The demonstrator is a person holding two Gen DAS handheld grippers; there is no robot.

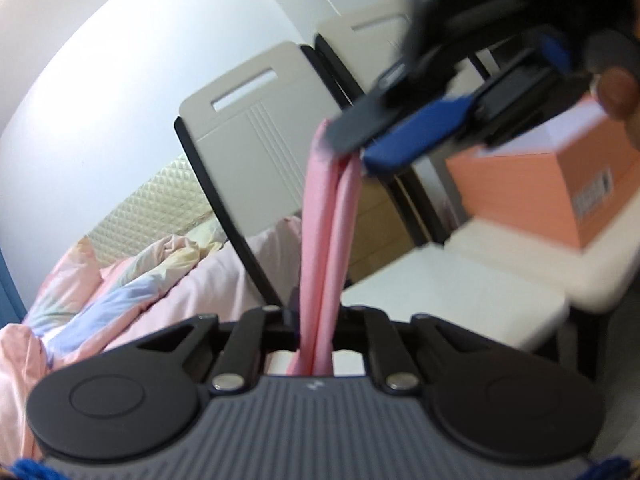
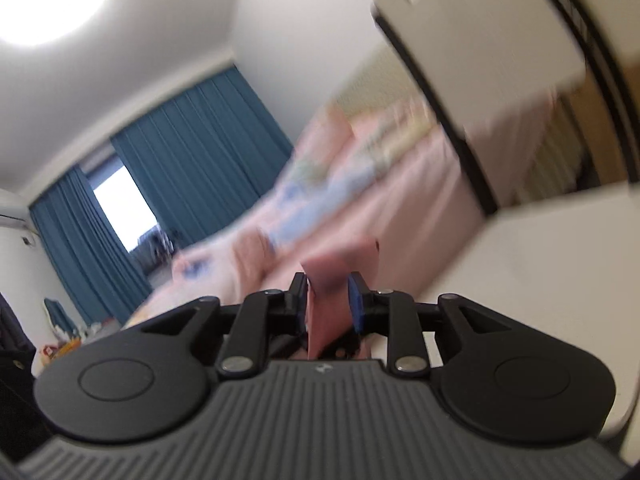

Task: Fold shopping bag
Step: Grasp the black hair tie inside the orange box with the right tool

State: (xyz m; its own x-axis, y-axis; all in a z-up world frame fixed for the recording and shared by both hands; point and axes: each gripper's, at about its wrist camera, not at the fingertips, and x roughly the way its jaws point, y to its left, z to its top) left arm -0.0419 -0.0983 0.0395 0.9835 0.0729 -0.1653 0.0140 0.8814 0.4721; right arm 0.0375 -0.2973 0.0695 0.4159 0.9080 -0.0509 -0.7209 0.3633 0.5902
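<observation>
Obstacles ahead of the left tongs point(image 1: 314, 320): 2 chair backs point(image 1: 256, 136), upright; orange box point(image 1: 540, 196) on the white table point(image 1: 460, 292), to the right. The pink bag strip point(image 1: 324, 240) spans the gap up to the right tongs point(image 1: 356, 148). Free room: left of the chairs, over the bed point(image 1: 132, 280).

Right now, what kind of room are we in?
Most likely a bedroom at home. A bed with pink bedding fills one side, long blue curtains hang by a window, and an air conditioner sits on the wall.
</observation>
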